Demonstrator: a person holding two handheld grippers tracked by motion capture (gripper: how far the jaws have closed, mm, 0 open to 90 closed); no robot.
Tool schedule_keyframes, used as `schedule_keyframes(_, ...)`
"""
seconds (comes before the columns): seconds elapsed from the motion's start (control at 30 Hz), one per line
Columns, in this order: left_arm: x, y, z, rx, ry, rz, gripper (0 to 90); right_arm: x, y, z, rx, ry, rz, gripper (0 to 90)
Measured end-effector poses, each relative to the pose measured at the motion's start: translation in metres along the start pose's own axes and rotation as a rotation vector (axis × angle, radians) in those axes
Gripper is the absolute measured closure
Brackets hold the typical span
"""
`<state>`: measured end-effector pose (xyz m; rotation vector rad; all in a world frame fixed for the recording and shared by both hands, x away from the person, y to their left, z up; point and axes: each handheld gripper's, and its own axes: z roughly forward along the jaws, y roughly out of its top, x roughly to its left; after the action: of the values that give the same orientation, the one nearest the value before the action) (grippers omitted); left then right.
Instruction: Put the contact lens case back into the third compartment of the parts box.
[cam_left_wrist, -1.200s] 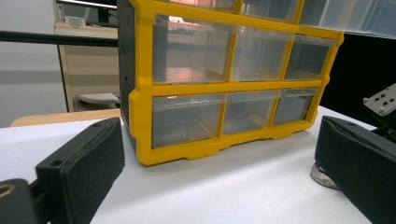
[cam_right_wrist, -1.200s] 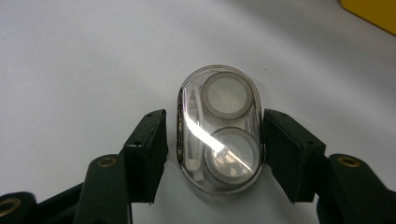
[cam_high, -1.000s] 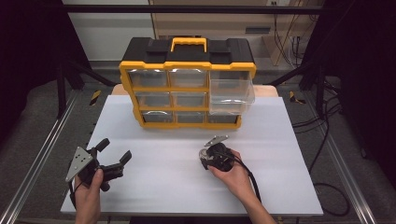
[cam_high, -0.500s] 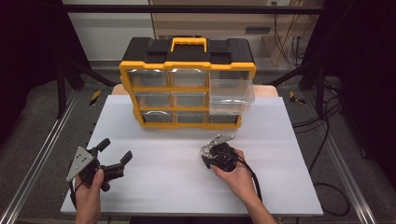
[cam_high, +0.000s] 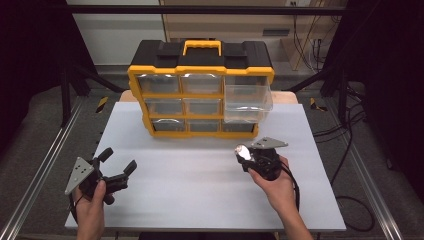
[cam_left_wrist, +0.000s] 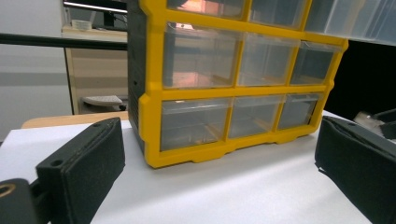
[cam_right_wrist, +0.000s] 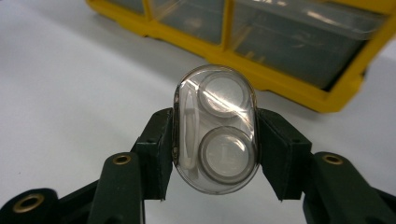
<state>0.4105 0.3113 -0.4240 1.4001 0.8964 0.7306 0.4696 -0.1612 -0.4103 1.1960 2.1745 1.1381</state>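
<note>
On white table (cam_high: 200, 200): yellow drawer organizer (cam_high: 200, 95); dark room around.

Left claw (cam_high: 116, 167) held at 7 o'clock, jaws wide apart; right claw (cam_high: 243, 154) at 5 o'clock, jaws clamped.

organizer (cam_high: 200, 70): yellow frame, black top, yellow handle, clear drawers | case (cam_right_wrist: 215, 128) between right gripper (cam_right_wrist: 215, 154) pads: clear, two grey-white rounds inside | both grippers: black pads, brass rivets; left gripper (cam_high: 116, 162) with grey plate | table (cam_high: 200, 185) under both: plain white | cables: black
</note>
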Motion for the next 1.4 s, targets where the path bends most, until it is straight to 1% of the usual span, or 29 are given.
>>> schedule_keyframes(0.07, 0.003, 0.001, -0.002, -0.006, 0.008, -0.002, 1.5, -0.008, 0.000, -0.005, -0.015, -0.014, 0.014, 49.3)
schedule_keyframes(0.13, 0.007, 0.002, -0.004, -0.005, 0.021, 0.008, 1.5, -0.016, 0.000, -0.010, -0.028, -0.024, 0.029, 49.3)
schedule_keyframes(0.2, 0.010, 0.002, -0.006, -0.011, 0.025, 0.001, 1.5, -0.023, 0.000, -0.016, -0.042, -0.035, 0.052, 49.3)
schedule_keyframes(0.33, 0.014, 0.002, -0.008, -0.015, 0.034, -0.009, 1.6, -0.036, 0.001, -0.027, -0.072, -0.058, 0.072, 49.2)
schedule_keyframes(0.4, 0.012, 0.001, -0.007, -0.011, 0.037, -0.002, 1.6, -0.041, 0.001, -0.034, -0.087, -0.072, 0.090, 49.3)
schedule_keyframes(0.47, 0.010, -0.002, -0.006, -0.006, 0.023, -0.015, 1.9, -0.045, 0.002, -0.041, -0.099, -0.087, 0.096, 49.3)
schedule_keyframes(0.53, 0.006, -0.003, -0.005, -0.001, 0.019, 0.002, 1.9, -0.050, 0.004, -0.048, -0.109, -0.106, 0.100, 49.3)
schedule_keyframes(0.6, 0.003, -0.004, -0.005, 0.017, 0.003, 0.025, 1.9, -0.055, 0.006, -0.058, -0.126, -0.124, 0.106, 49.3)
schedule_keyframes(0.67, 0.002, -0.005, -0.006, 0.020, -0.008, 0.025, 1.8, -0.060, 0.007, -0.068, -0.136, -0.137, 0.121, 49.3)
schedule_keyframes(0.77, 0.001, -0.003, -0.007, 0.014, -0.007, 0.028, 1.8, -0.069, 0.013, -0.082, -0.153, -0.166, 0.118, 49.3)
schedule_keyframes(0.9, 0.001, -0.004, -0.009, 0.017, 0.006, 0.026, 1.8, -0.076, 0.027, -0.100, -0.187, -0.196, 0.106, 49.3)
schedule_keyframes(1.0, 0.001, -0.004, -0.009, 0.018, 0.003, 0.021, 1.8, -0.078, 0.041, -0.112, -0.218, -0.204, 0.098, 49.3)
schedule_keyframes(1.07, 0.000, -0.005, -0.009, 0.019, 0.009, 0.024, 1.8, -0.079, 0.051, -0.118, -0.232, -0.211, 0.093, 49.3)
schedule_keyframes(1.13, -0.001, -0.005, -0.008, 0.023, -0.001, 0.024, 1.7, -0.079, 0.061, -0.124, -0.248, -0.211, 0.087, 49.3)
schedule_keyframes(1.2, -0.002, -0.005, -0.008, 0.023, -0.002, 0.027, 1.7, -0.077, 0.071, -0.129, -0.262, -0.217, 0.076, 49.3)
schedule_keyframes(1.27, -0.002, -0.005, -0.008, 0.025, -0.003, 0.030, 1.7, -0.076, 0.081, -0.133, -0.280, -0.212, 0.075, 49.3)
schedule_keyframes(1.4, -0.002, -0.005, -0.008, 0.024, -0.003, 0.029, 1.8, -0.072, 0.101, -0.139, -0.317, -0.207, 0.056, 49.3)
